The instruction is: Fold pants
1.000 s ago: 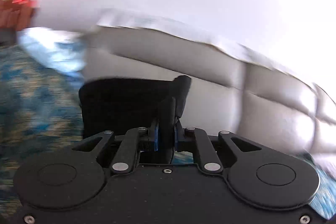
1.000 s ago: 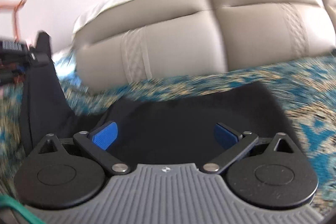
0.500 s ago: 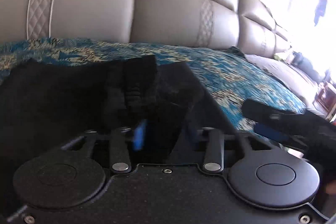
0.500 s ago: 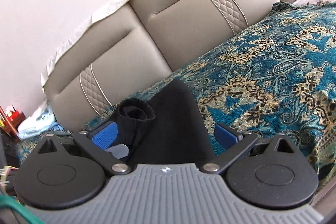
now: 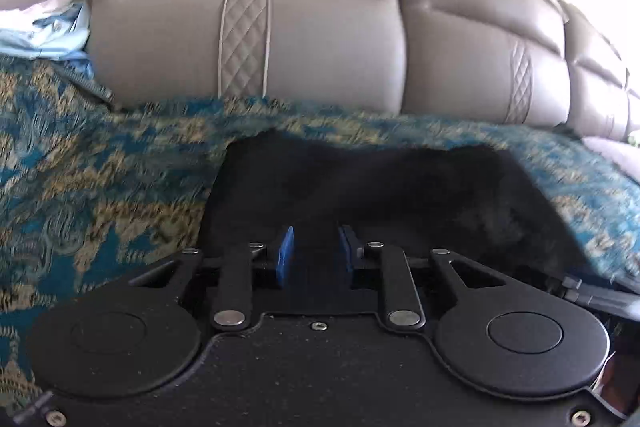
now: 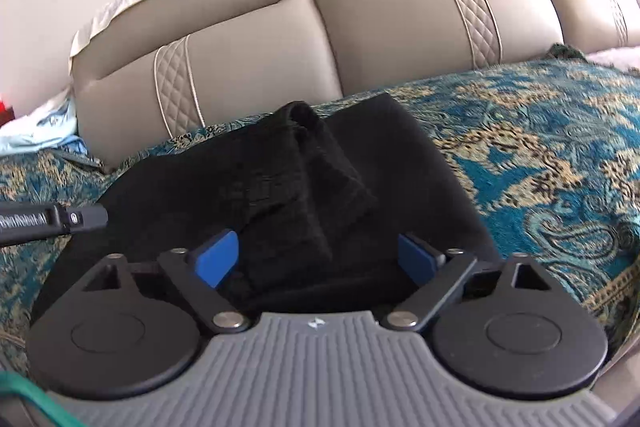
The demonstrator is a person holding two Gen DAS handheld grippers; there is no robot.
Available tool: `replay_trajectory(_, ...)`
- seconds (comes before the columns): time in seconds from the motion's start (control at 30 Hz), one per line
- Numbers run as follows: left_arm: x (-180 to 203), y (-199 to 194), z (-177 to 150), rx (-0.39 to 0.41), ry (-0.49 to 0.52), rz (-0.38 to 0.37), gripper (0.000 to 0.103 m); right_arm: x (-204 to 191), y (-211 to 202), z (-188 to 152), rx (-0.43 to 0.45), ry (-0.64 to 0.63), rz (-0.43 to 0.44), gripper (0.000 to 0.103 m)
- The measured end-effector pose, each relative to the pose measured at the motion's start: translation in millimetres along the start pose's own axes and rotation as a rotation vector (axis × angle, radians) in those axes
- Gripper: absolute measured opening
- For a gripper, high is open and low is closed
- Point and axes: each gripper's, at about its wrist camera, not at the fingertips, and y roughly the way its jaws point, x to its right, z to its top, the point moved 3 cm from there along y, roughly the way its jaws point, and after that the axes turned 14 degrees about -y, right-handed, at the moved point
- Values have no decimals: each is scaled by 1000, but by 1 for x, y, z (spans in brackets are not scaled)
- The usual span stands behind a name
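Observation:
The black pants (image 5: 384, 195) lie folded on the blue and gold patterned cover (image 5: 100, 195), close to the padded headboard. In the right wrist view the pants (image 6: 280, 187) show a raised fold of ribbed cloth on top. My left gripper (image 5: 314, 255) is open, its blue pads a small gap apart, low over the near edge of the pants and holding nothing. My right gripper (image 6: 316, 257) is wide open just above the pants, the raised fold lying between its pads. Part of the left gripper (image 6: 52, 219) shows at the left of the right wrist view.
A beige padded headboard (image 5: 320, 39) stands right behind the pants, with a white cloth draped along its top. A light blue cloth (image 5: 44, 31) lies at the far left by the headboard. The patterned cover (image 6: 540, 163) stretches to the right of the pants.
My left gripper let go of the black cloth it pinched a second ago and opened. The pants went from hanging in the air to lying folded on the cover. The right gripper stayed open.

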Motion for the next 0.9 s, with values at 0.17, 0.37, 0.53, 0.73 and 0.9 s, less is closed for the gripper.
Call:
replay_trajectory(0.17, -10, 10, -18, -22, 11, 36, 22, -10, 14, 2, -45, -20, -10, 87)
replay_trajectory(0.37, -9, 18, -22, -21, 34, 41, 23, -13, 34, 12, -34, -19, -61, 75)
replay_trajectory(0.53, -8, 16, -23, -16, 36, 40, 24, -21, 43, 19, -14, -30, -63, 52)
replay_trajectory(0.73, -4, 11, -18, -34, 6, 19, 24, -31, 38, 23, 8, -100, -100, 36)
replay_trajectory(0.9, 2, 8, -14, -22, 8, 14, 24, -31, 26, 21, 42, -160, -201, 32)
